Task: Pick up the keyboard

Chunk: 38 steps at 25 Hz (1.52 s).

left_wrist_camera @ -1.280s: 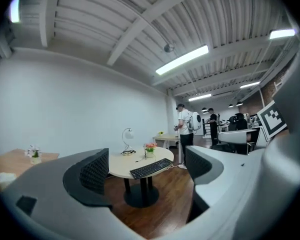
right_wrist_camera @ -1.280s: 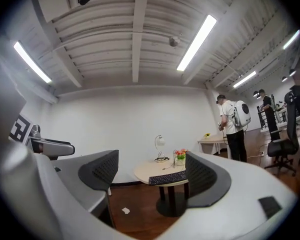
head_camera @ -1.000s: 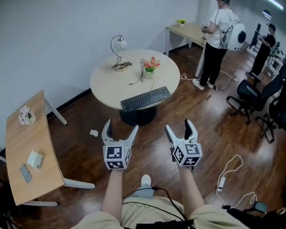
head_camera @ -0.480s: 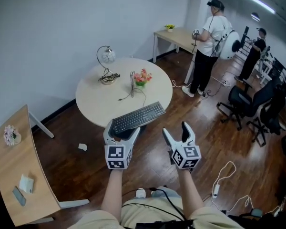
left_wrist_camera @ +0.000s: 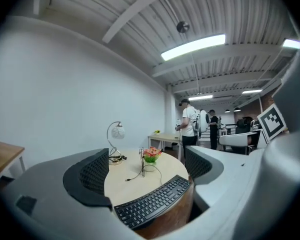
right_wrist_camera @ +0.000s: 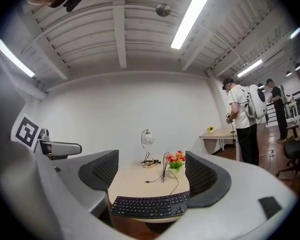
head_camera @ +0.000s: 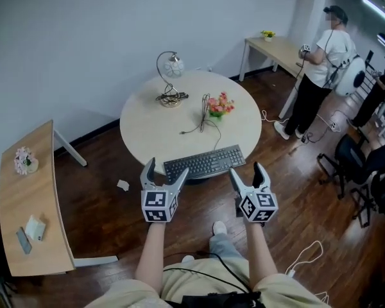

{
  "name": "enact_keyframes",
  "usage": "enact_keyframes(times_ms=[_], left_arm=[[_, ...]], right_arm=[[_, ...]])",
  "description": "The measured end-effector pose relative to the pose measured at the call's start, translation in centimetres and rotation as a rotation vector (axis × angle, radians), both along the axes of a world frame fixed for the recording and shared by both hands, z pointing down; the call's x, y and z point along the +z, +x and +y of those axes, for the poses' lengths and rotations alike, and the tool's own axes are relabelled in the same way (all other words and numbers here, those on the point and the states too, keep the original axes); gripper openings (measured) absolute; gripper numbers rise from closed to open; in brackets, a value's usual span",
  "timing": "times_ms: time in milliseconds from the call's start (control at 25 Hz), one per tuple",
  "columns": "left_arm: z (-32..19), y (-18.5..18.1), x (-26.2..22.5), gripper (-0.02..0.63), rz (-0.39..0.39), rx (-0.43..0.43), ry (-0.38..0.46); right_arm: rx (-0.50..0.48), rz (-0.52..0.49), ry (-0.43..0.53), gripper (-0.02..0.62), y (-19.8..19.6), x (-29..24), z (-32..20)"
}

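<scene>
A black keyboard (head_camera: 205, 162) lies along the near edge of a round beige table (head_camera: 147, 127). My left gripper (head_camera: 164, 174) hovers open just short of the keyboard's left end, nothing between its fingers. My right gripper (head_camera: 247, 174) stands open close to the keyboard's right end, also empty. In the left gripper view the keyboard (left_wrist_camera: 152, 201) lies ahead between the open jaws, on the table (left_wrist_camera: 135, 176). In the right gripper view the keyboard (right_wrist_camera: 150, 205) spans the gap ahead of the jaws.
On the table stand a small lamp (head_camera: 170, 76), a pot of flowers (head_camera: 219, 106) and a thin cable (head_camera: 202, 117). A wooden desk (head_camera: 32, 197) is at the left. People stand by a far desk (head_camera: 279, 47) at the right, near office chairs (head_camera: 356, 165).
Both grippers have come forward to the table's near edge and now flank the keyboard. The jaws stay open throughout. The head view has swung back to the left since half a second ago.
</scene>
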<state>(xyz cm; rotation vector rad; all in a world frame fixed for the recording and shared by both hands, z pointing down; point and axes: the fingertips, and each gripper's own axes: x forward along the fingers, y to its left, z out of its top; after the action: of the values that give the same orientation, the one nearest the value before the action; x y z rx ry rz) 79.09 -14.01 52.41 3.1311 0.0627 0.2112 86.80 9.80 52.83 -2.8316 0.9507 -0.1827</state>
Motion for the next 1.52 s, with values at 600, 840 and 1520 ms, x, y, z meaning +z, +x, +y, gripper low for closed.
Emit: enact_keyframes(times_ms=[600,840,1520], left_arm=[[-3.9,10.2,14.5,0.466,-0.338,-0.295,-0.215],[-4.2,8.7,21.6,0.492,-0.429,-0.446,-0.438],[-4.9,4.8,36.1,0.494,-0.404,-0.536,-1.097]], right_arm=[[-0.131,-0.297,-0.175,0.423,18.2,17.2,3.5],[-0.134,-0.540,-0.073,0.423,19.2,25.4,5.2],[-0.025,-0.986,0.360,0.422,18.6,37.6,4.2]])
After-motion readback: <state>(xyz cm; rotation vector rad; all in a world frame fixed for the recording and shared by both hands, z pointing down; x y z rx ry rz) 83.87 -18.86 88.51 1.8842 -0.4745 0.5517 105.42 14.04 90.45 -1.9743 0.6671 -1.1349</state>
